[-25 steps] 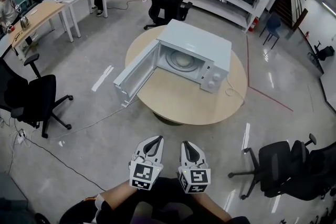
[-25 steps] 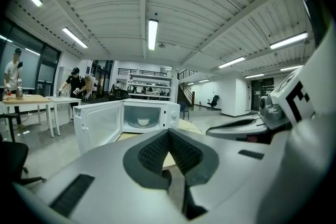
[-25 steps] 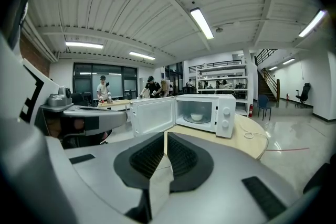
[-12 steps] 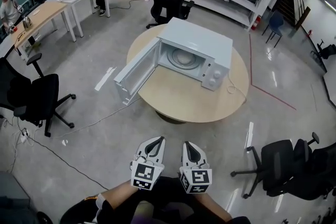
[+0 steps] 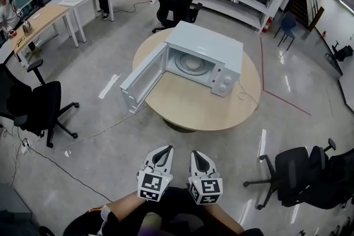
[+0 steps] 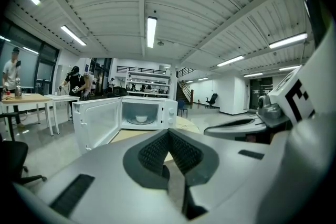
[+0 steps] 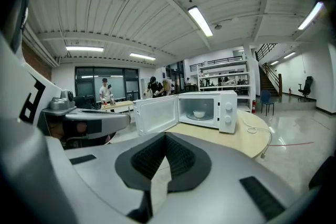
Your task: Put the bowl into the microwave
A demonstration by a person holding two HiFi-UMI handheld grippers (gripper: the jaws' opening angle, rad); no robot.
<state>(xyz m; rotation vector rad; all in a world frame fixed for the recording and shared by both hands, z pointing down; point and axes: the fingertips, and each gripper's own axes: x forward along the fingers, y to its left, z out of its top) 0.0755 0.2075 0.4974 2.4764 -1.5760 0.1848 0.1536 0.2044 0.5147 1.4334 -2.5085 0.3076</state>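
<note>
Two empty, jaws-together tools: left hand-held gripper (image 5: 165, 148) & right hand-held gripper (image 5: 197, 153), side by side, twd microwave (image 5: 209, 46).

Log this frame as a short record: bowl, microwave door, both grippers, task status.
bowl: white, inside the microwave, on its turntable
door: wide open
microwave: on the round table
left gripper: shut, empty, well short of the table
right gripper: shut, empty, well short of the table
task status: bowl in; door not closed

Bowl (image 5: 193, 63) inside microwave (image 5: 209, 42) on table (image 5: 188, 106); door (image 5: 142, 79) at its left; chair (image 5: 176, 1) behind table
</note>
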